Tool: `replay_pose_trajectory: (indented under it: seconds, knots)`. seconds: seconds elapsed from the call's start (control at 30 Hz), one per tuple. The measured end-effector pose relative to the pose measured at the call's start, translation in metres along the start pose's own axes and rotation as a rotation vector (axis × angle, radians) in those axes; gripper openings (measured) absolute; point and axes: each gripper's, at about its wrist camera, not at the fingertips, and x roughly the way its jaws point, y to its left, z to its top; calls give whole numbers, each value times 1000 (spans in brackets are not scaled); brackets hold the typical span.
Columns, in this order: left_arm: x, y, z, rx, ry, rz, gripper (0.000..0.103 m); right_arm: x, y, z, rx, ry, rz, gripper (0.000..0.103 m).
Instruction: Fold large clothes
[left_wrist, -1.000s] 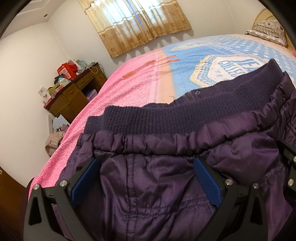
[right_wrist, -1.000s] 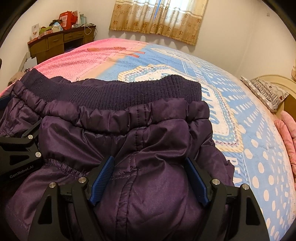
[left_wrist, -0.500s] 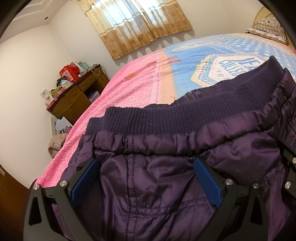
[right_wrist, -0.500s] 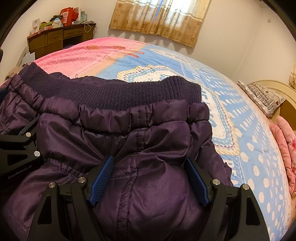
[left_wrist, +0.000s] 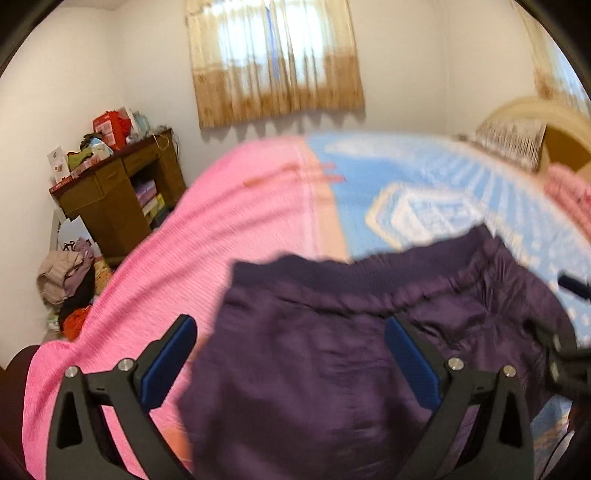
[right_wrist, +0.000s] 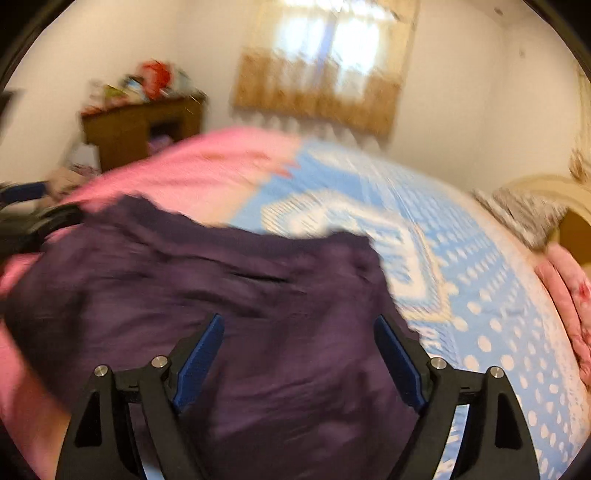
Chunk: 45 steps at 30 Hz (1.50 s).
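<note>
The left gripper (left_wrist: 291, 354), black with blue pads, stands wide apart with nothing pinched: its left pad hangs over the pink part of the bedspread and its right pad over the dark purple quilted garment (left_wrist: 332, 369). The right gripper (right_wrist: 299, 354), the same make, has its jaws opening; the purple cloth (right_wrist: 236, 314) shows between and below the 2 pads, but neither pad presses on it.

The garment is a shiny padded piece with a gathered seam and a darker ribbed knit band along its far edge. It lies bunched on the pink and blue patterned bedspread (left_wrist: 258, 206), at the near side of the bed, and both views of it are smeared by motion.

Against the frames of 1 second ago, both cameras sit higher and farther back: the garment fills less of each view, more bedspread shows around it, and the left gripper's left pad is now off the cloth. The brown wooden desk (left_wrist: 110, 199) and the beige curtain (left_wrist: 277, 62) stand fuller in view.
</note>
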Motion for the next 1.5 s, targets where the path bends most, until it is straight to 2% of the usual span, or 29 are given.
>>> replay_pose_trajectory:
  seconds: [0.13, 0.2, 0.3, 0.37, 0.47, 0.57, 0.63, 0.77, 0.8, 0.83, 0.87, 0.9, 0.93, 1.0, 1.13, 1.27, 1.37, 1.5]
  knots:
    - [32, 62, 7, -51, 66, -71, 103, -41, 83, -10, -177, -116, 119, 87]
    - [56, 90, 5, -105, 115, -175, 103, -51, 121, -19, -278, -142, 177, 87]
    - [83, 110, 3, -182, 185, -291, 103, -57, 181, -40, -473, -192, 186, 87]
    - [102, 116, 5, -217, 220, -370, 103, -54, 205, -50, -555, -212, 174, 87]
    - [126, 116, 9, -233, 266, -454, 103, -45, 227, -56, -618, -217, 164, 87]
    - [157, 108, 5, -254, 378, -547, 103, -41, 240, -56, -661, -242, 146, 87]
    - [173, 106, 0, -271, 448, -579, 103, -36, 251, -56, -691, -259, 131, 87]
    - [186, 110, -11, -315, 486, -695, 102, -30, 263, -60, -743, -274, 127, 87]
    - [184, 110, -12, -305, 469, -715, 97, -27, 264, -62, -755, -271, 124, 85]
    - [184, 108, -13, -294, 469, -737, 90, -20, 265, -63, -760, -256, 130, 61]
    - [185, 106, -16, -280, 483, -766, 71, -19, 264, -63, -753, -234, 151, 48]
    - [186, 105, -17, -277, 490, -767, 54, -18, 262, -63, -744, -228, 156, 41]
    - [186, 106, -19, -299, 505, -785, 47, -22, 261, -63, -741, -237, 165, 31]
    - [178, 109, -18, -323, 503, -796, 36, -32, 253, -57, -709, -240, 208, 24]
    - [145, 109, -4, -356, 471, -801, 35, -51, 225, -44, -609, -255, 284, 18]
    - [112, 100, 15, -423, 462, -837, 34, -90, 176, -32, -473, -322, 333, 16]
    - [80, 74, 43, -420, 444, -840, 34, -115, 117, -16, -292, -353, 395, 16]
    - [53, 5, 87, -306, 415, -848, 34, -130, 26, -8, -24, -365, 471, 15]
